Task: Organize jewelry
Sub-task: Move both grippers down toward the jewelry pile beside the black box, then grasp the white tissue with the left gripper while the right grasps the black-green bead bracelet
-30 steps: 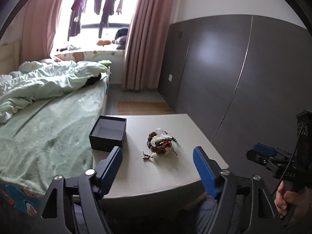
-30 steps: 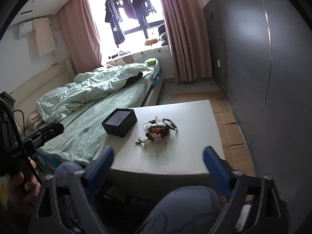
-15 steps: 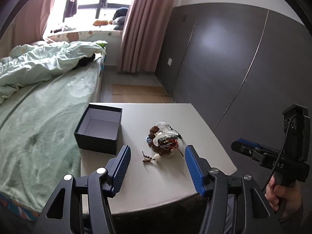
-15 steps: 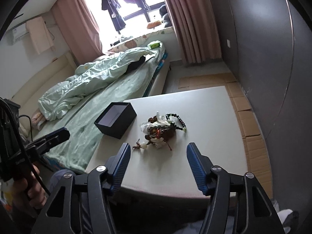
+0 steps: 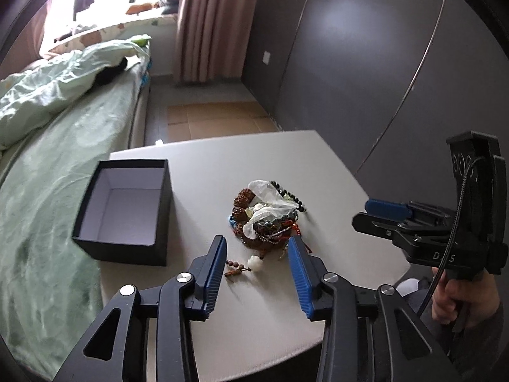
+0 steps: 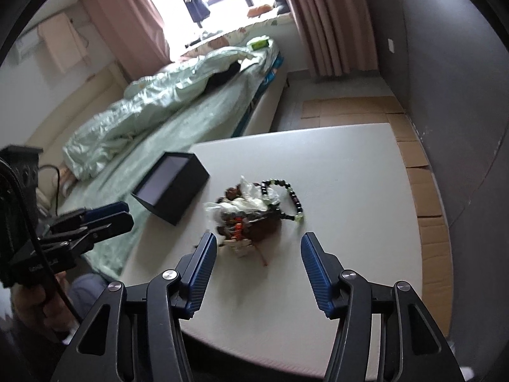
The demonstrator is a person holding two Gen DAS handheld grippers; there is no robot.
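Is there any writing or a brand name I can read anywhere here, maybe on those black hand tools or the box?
"D S": pale letters on the body of the right gripper, with a cable hiding what lies between them.
A short pale marking on the left gripper body: too blurred to read.
The black box: no writing shows.
The jewelry pile: nothing readable.

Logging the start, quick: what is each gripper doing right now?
Left gripper: closing, empty, above the tangled pile of beaded jewelry.
Right gripper: closing, empty.
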